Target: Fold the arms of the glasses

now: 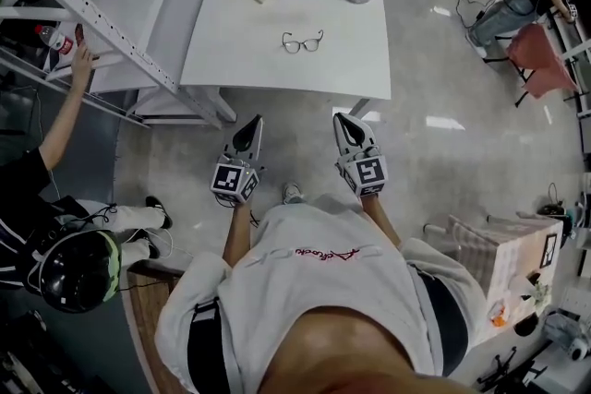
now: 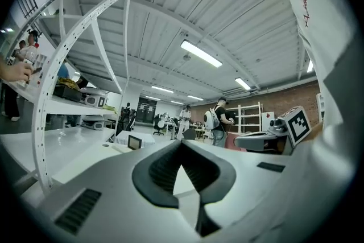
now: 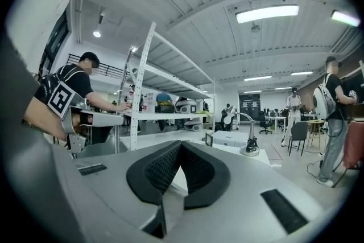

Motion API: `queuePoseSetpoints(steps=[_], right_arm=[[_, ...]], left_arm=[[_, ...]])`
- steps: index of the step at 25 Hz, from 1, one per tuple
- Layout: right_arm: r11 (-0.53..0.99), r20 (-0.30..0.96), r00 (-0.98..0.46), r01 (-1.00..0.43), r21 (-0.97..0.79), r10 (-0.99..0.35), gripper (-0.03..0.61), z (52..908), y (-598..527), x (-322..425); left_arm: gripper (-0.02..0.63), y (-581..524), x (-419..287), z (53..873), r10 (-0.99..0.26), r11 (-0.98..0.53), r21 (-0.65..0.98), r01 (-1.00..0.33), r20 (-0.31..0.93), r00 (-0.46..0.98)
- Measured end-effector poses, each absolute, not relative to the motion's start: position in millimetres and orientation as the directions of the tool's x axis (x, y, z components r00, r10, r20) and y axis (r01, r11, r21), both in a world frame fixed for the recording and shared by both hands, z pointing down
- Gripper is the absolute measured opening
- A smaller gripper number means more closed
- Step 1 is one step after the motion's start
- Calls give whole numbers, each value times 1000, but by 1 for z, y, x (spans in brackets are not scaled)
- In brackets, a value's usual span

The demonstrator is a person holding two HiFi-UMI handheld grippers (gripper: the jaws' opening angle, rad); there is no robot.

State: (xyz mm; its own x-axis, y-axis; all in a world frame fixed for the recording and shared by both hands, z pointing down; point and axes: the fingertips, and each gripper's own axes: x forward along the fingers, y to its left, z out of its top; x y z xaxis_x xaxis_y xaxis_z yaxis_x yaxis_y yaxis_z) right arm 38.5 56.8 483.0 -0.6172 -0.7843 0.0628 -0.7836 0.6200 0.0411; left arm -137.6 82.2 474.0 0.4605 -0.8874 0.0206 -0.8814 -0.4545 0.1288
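Close by our chest, we hold the left gripper [image 1: 252, 125] and right gripper [image 1: 342, 120], ribbed black pads [image 2: 162, 168] pressed together on nothing. Beyond, on the smooth white table [image 1: 240, 51], thin dark-framed glasses [image 1: 302, 42] lie mid-top, arms too small to read.

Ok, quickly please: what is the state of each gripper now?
Left gripper: closed, holding nothing.
Right gripper: closed, holding nothing.
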Motion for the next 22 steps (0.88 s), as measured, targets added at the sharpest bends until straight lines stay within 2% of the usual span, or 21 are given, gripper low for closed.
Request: queuePoseSetpoints(steps=[22], right_arm=[[584, 97, -580, -811, 20, -809, 23, 500, 16, 19]], left_arm=[[-3, 27, -145, 495, -844, -520, 171, -837, 49, 535]])
